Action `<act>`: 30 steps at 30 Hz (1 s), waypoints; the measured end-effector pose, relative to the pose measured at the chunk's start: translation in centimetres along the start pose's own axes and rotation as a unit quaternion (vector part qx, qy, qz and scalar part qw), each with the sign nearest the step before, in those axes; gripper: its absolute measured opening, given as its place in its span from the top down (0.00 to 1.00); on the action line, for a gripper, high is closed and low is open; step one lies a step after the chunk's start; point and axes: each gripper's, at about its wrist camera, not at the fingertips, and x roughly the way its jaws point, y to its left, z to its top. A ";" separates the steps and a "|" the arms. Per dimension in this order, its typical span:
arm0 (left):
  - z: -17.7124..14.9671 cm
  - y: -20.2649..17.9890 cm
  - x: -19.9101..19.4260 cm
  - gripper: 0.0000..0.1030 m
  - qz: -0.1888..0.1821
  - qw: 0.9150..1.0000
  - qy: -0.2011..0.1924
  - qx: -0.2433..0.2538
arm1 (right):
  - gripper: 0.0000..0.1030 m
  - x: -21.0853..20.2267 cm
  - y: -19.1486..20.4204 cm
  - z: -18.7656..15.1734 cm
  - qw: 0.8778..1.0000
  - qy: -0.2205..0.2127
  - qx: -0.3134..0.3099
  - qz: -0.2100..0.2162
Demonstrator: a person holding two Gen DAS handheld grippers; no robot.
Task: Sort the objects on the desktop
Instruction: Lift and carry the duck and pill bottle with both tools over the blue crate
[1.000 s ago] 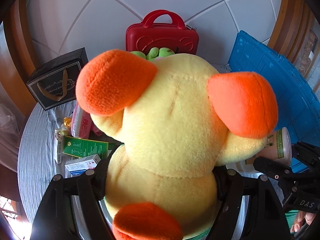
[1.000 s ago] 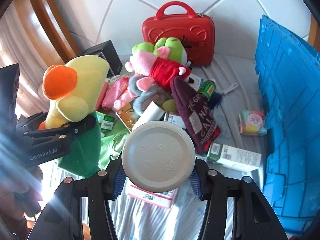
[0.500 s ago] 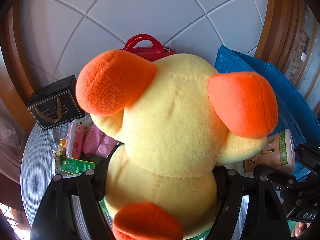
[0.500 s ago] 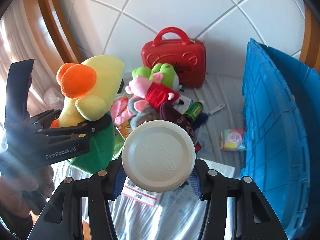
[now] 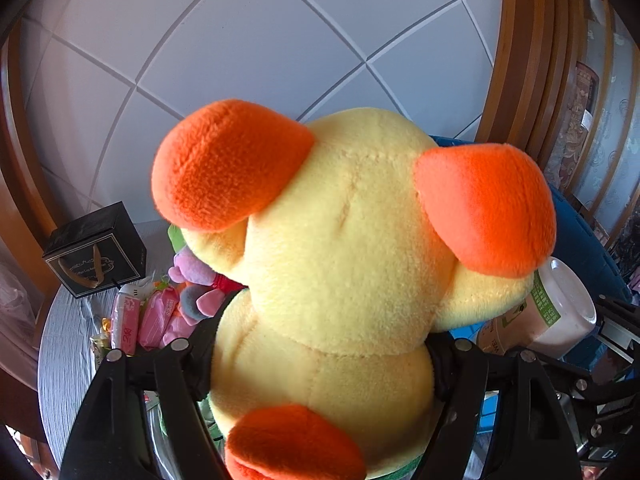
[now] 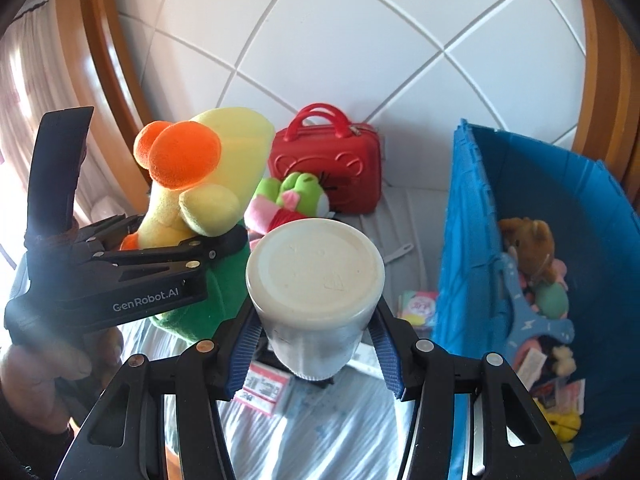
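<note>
A big yellow plush duck with orange parts fills the left wrist view, and my left gripper is shut on its body. The right wrist view shows the same plush duck held up at the left in the left gripper. My right gripper is shut on a white cup, seen bottom-on, its blue pads pressing the sides. That cup also shows at the right of the left wrist view. The blue crate stands open at the right with soft toys inside.
A red case stands against the tiled wall. On the grey table lie a green and pink plush, pink packets, a black box and small boxes. A hand holds the left gripper.
Both grippers have risen with the duck and the cup still held. The table items have sunk lower in both views, and the inside of the blue crate has come into sight.
</note>
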 end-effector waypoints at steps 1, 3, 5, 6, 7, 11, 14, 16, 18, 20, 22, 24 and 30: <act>0.3 -0.7 -0.1 0.26 -0.001 1.000 -0.004 0.002 | 0.49 -0.4 -0.5 0.0 1.000 -0.003 0.000 -0.001; 0.7 -1.8 -0.2 0.26 -0.002 1.000 -0.009 0.003 | 0.49 -1.3 -1.7 0.0 1.000 -0.008 0.000 -0.001; 1.2 -2.9 -0.2 0.26 -0.004 1.000 -0.013 0.005 | 0.49 -2.3 -2.8 0.0 1.000 -0.014 0.001 0.000; 1.4 -3.5 -0.3 0.26 -0.005 1.000 -0.014 0.007 | 0.49 -2.8 -3.3 0.0 1.000 -0.018 0.002 -0.001; 1.6 -4.0 -0.3 0.26 -0.006 1.000 -0.015 0.009 | 0.49 -3.3 -3.9 0.0 1.000 -0.021 0.003 0.000; 2.5 -6.4 -0.4 0.26 -0.013 0.999 -0.021 0.022 | 0.49 -5.2 -6.1 0.3 0.999 -0.037 0.014 -0.001; 3.4 -8.3 -0.7 0.26 -0.022 0.999 -0.028 0.034 | 0.49 -6.8 -8.2 0.4 0.998 -0.052 0.026 -0.006; 3.9 -9.4 -0.8 0.26 -0.028 0.998 -0.032 0.041 | 0.49 -7.7 -9.5 0.4 0.998 -0.059 0.035 -0.013; 4.4 -10.6 -0.8 0.26 -0.036 0.998 -0.035 0.045 | 0.49 -8.5 -10.9 0.3 0.997 -0.063 0.044 -0.021; 4.7 -11.8 -0.7 0.26 -0.044 0.997 -0.036 0.050 | 0.49 -9.2 -12.2 0.2 0.996 -0.066 0.052 -0.030; 5.1 -13.2 -0.5 0.26 -0.054 0.996 -0.037 0.056 | 0.49 -9.8 -13.5 0.1 0.995 -0.069 0.060 -0.038; 5.4 -14.7 -0.4 0.26 -0.065 0.995 -0.037 0.064 | 0.49 -10.5 -14.7 0.0 0.994 -0.074 0.068 -0.048; 6.3 -19.9 -0.5 0.26 -0.097 0.990 -0.041 0.089 | 0.49 -11.6 -18.4 -0.5 0.990 -0.077 0.093 -0.070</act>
